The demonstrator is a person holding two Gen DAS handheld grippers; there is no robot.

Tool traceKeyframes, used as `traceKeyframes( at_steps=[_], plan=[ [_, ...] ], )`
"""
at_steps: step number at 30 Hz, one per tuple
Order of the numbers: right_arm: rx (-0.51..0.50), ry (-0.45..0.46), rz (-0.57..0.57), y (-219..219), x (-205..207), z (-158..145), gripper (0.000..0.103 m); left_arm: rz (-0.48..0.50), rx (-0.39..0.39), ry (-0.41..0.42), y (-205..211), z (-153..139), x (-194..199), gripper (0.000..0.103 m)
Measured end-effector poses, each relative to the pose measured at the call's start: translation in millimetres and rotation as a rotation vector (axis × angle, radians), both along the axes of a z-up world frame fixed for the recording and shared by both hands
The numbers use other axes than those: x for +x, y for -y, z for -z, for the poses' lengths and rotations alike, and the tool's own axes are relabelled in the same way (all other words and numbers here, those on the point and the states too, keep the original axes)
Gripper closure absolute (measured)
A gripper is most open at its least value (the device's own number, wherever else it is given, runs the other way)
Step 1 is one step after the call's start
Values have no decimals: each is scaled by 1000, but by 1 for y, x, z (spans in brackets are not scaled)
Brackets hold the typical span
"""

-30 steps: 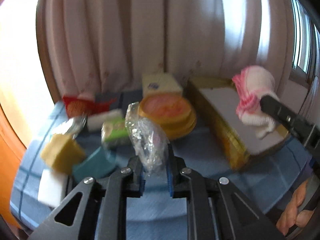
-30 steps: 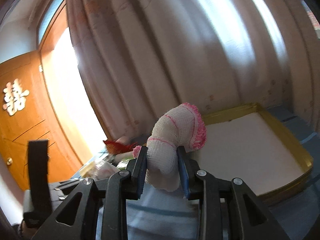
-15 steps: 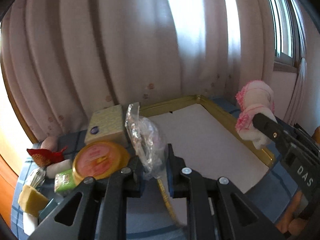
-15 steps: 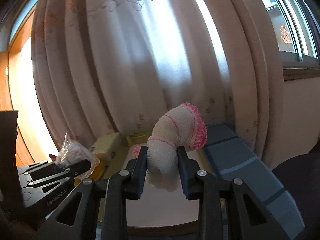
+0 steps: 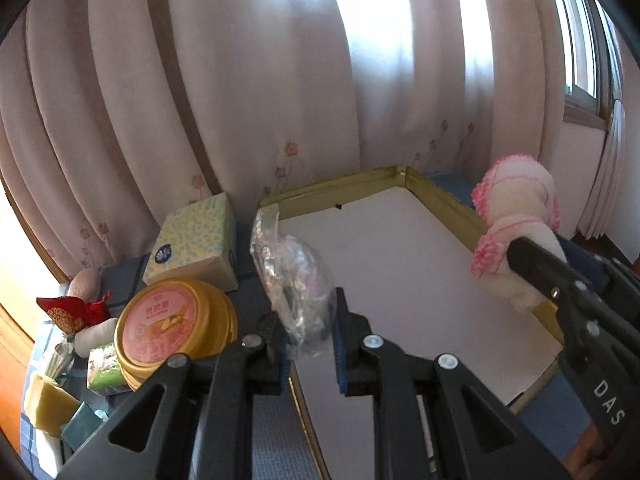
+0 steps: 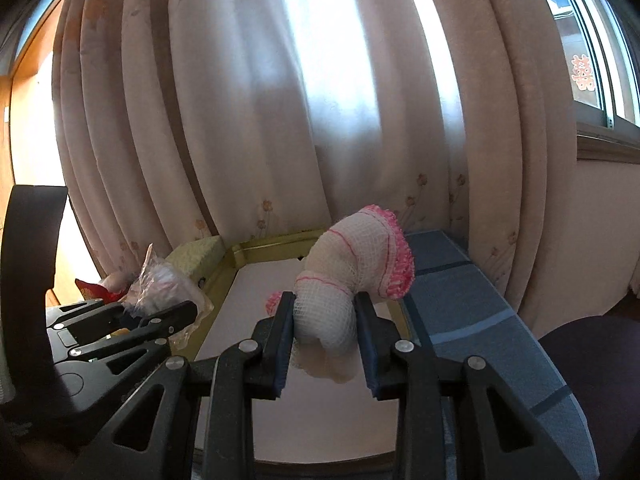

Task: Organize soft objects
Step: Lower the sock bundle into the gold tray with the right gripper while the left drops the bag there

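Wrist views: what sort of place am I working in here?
Probably a room in a home: long flower-printed curtains hang over a window, and a cloth-covered table holds household odds and ends, including a tissue pack and a gold-rimmed tray.

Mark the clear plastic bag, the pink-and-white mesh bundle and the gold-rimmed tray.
clear plastic bag (image 5: pixel 294 280), left wrist view, crinkled middle
pink-and-white mesh bundle (image 6: pixel 352 256), right wrist view, white netted body
gold-rimmed tray (image 5: pixel 444 204), left wrist view, gold right wall
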State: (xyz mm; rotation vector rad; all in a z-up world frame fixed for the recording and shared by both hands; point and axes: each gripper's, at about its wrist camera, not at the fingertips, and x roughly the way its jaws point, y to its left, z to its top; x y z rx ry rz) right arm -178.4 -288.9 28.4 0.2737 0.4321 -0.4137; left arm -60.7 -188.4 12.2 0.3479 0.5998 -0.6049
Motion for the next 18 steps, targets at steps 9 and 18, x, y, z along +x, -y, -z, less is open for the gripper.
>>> traceKeyframes(
  at_steps=[9,18],
  plan=[
    [9,-9,1,3,3,3,62,-31,24,7,1,6,4,82],
    [-8,33,22,-4,-5,-2,45,-73,7,67,-10,-3,0,38]
  ],
)
